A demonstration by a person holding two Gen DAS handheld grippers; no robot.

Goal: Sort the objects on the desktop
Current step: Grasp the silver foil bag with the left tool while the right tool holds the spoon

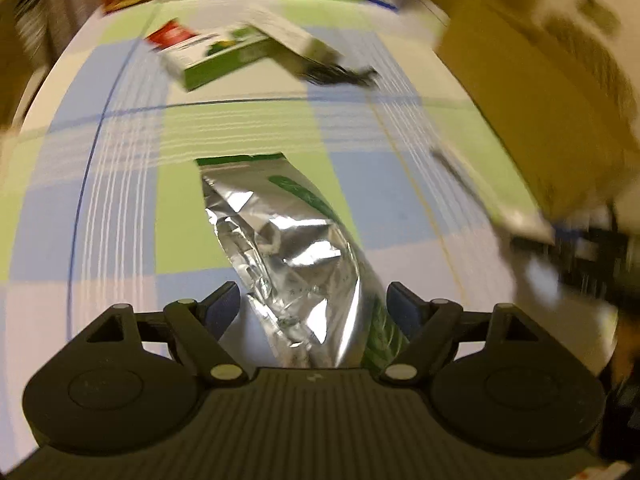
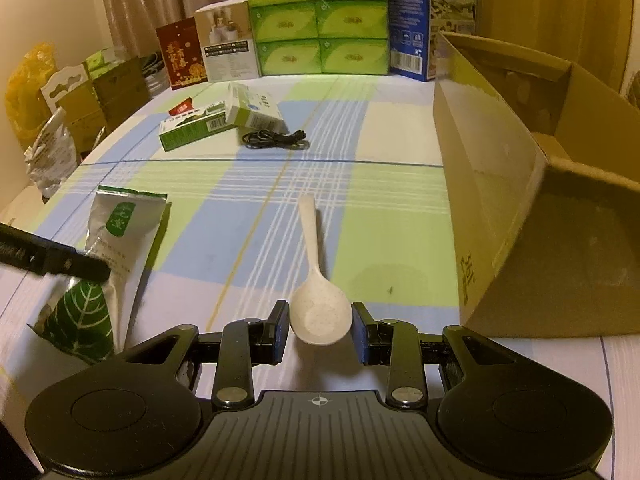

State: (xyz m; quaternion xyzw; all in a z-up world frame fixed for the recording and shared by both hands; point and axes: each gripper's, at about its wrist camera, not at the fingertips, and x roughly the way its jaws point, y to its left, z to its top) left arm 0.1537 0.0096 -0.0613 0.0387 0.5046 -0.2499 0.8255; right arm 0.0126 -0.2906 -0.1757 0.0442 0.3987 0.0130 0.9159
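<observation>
foil pouch (image 2: 120, 240): left of the spoon, lying on the checked tablecloth (image 2: 380, 208), silver with a green leaf print at its near end. in the left wrist view the pouch (image 1: 288, 256) runs between the fingers of the left gripper (image 1: 312, 312); the jaws stand spread wide, and whether the pads press the pouch cannot be told.

green box (image 2: 192, 130) and white-green box (image 2: 250, 110): beyond the spoon, up and to its left, touching each other, the second leaning on the first.

black cable (image 2: 276, 140): beyond the spoon, just right of the two boxes, coiled on the cloth.

spoon (image 2: 318, 300): pale, speckled, handle pointing away. its bowl sits pinched between the two pads of the right gripper (image 2: 320, 330), jaws drawn in narrow on it.

cardboard box (image 2: 520, 208): right of the spoon, open-topped, standing on the cloth.

stacked green tissue packs (image 2: 320, 20): far behind the spoon, at the table's back edge.
</observation>
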